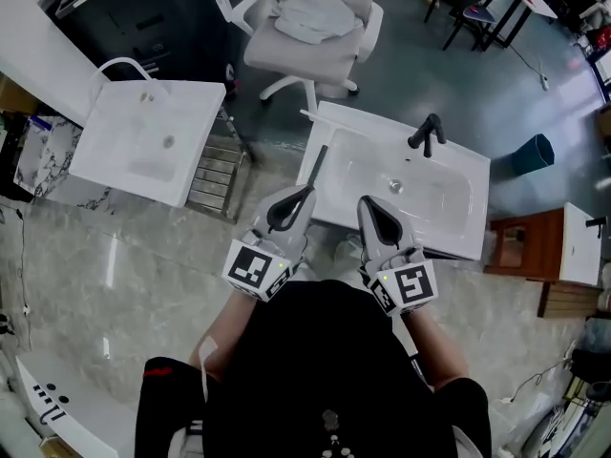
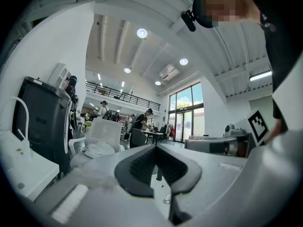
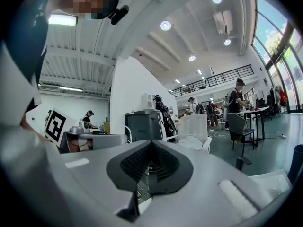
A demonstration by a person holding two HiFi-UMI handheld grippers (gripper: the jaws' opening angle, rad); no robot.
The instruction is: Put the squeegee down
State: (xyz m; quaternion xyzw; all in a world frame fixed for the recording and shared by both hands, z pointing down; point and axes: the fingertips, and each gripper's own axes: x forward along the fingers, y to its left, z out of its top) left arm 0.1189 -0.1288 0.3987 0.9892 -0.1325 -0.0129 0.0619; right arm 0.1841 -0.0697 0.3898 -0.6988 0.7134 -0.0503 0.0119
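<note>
**Markings.** The only markings that can be made out are the black-and-white square markers, one on the left gripper's cube and one on the right gripper's cube. No brand name or lettering is sharp enough to read in any view.

**Left side.** A white rectangular washbasin with a white arched tap sits beside a slatted metal rack. Behind them stands a white office chair with a white cloth on its seat.

**Task item.** The squeegee shows as a slim, dark, stick-like handle. It lies at the left edge of the second white washbasin, which carries a black tap.
- Its long axis runs from lower left to upper right in the head view, roughly in line with the left gripper.
- The far end points towards the basin's back rim.
- The blade cannot be made out.

**Left gripper.** The left gripper is held level in front of the person.
- Its jaws are closed together, tip to tip, with nothing clamped between the ribbed pads.
- The squeegee's near end lies just beside the tips, and contact cannot be determined.

**Right gripper.** The right gripper is held alongside the left, over the basin's front rim. Its jaws are likewise together at the tips and hold nothing.

**Right side.** A teal bin stands on the grey floor, and a brown wooden cabinet sits near the basin's right end.
</note>
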